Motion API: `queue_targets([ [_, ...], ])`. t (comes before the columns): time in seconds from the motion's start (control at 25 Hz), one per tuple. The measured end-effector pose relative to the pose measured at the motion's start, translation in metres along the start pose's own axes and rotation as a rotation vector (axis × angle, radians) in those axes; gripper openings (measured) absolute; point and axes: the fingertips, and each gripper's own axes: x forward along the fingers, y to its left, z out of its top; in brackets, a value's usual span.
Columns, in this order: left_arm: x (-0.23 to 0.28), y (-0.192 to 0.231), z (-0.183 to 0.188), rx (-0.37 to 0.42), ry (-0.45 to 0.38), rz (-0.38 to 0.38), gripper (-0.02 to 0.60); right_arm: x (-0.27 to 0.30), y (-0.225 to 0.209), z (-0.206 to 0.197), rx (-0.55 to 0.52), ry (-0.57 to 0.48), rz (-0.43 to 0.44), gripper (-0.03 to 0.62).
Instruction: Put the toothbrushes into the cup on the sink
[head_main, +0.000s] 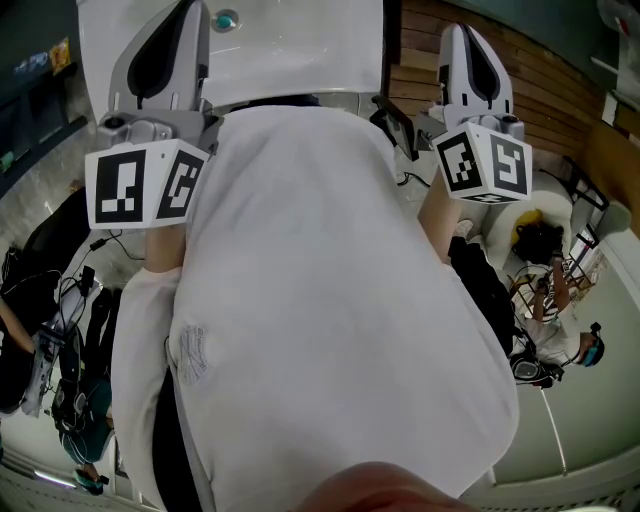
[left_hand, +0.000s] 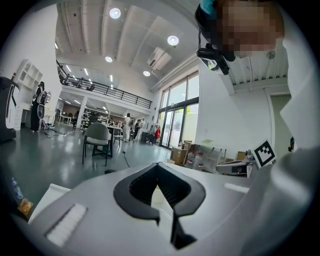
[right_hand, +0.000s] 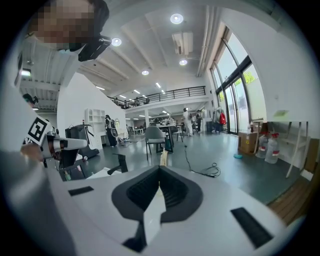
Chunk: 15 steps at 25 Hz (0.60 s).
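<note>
Left tongs (head_main: 175, 40): raised at the left of the person's white shirt (head_main: 320, 300), aimed nearly level; in the left gripper view (left_hand: 159, 166) the black pads meet at their tips, closed, with nothing between them.
Right tongs (head_main: 468, 45): raised at the shirt's right side, about level with the other pair; in the right gripper view (right_hand: 160, 169) the pads are pressed together at the tips, closed and empty.
Marker cubes: one behind each pair of tongs, left (head_main: 140, 185) and right (head_main: 485, 165).
Toothbrushes and cup: cannot be made out in any view.
White worktop (head_main: 300, 50): at the top edge of the head view, beyond the shirt and between the two tongs; a small teal round thing (head_main: 226, 18) lies on it near the left tongs; what it is I cannot tell.
Ahead of the left tongs: an open hall with a grey chair (left_hand: 97, 137) at a table and tall windows (left_hand: 177, 112).
Ahead of the right tongs: the same hall, a chair (right_hand: 156, 137), a cable (right_hand: 210, 170) lying on the floor, and bottles (right_hand: 271, 148) by the window wall.
</note>
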Motion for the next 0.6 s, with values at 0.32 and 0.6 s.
queue_targets([
  [0.32,0.0052,-0.002,-0.0004,0.001,0.004,-0.001,-0.003,0.0021,-0.0043,-0.0001,0.003,0.0,0.001,0.011],
  [0.6,0.0045,-0.0027,0.0009,0.003,0.005,0.001,-0.003,0.0006,-0.0041,0.0014,-0.001,0.005,0.002,0.011],
])
